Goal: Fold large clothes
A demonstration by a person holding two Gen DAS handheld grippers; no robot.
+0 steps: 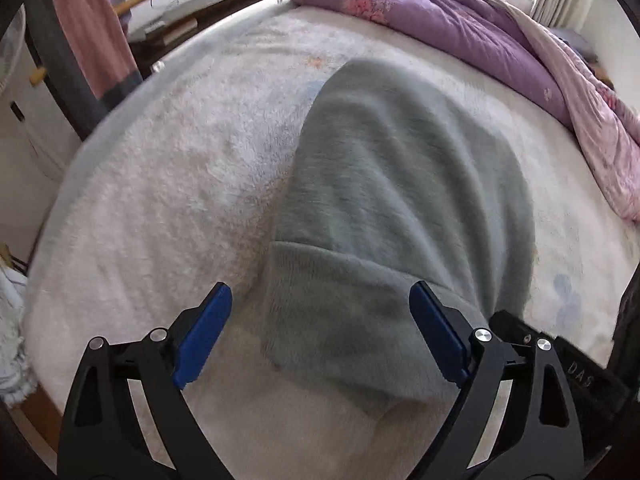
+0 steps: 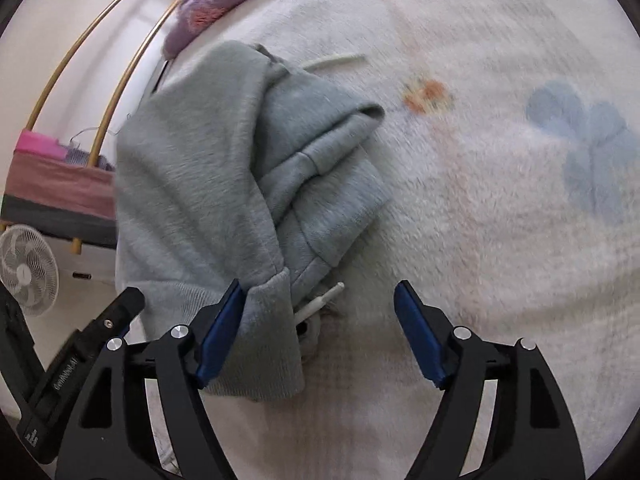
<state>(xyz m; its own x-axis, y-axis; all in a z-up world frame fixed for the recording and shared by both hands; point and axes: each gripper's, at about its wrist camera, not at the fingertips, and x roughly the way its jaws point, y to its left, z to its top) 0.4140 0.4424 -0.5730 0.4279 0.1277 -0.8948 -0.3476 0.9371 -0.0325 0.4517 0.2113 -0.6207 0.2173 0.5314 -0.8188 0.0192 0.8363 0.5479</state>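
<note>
A grey-green fleece hoodie [image 1: 400, 200] lies folded on a white fluffy blanket [image 1: 160, 200] on the bed. In the left wrist view its ribbed hem end lies between the fingers of my open left gripper [image 1: 320, 320], not pinched. In the right wrist view the hoodie [image 2: 200, 168] is bunched, with a ribbed cuff [image 2: 272, 336] and a white drawstring [image 2: 320, 302] near my open right gripper [image 2: 318, 328]. The cuff rests against its left finger [image 2: 220, 336]. The other gripper's black body shows at the left [image 2: 80, 344].
A purple floral quilt [image 1: 460, 28] is heaped along the far and right side of the bed. Pink cloth [image 1: 88, 28] hangs at the left edge. A white fan [image 2: 28, 268] stands on the floor left of the bed. The blanket [image 2: 480, 200] has flower prints.
</note>
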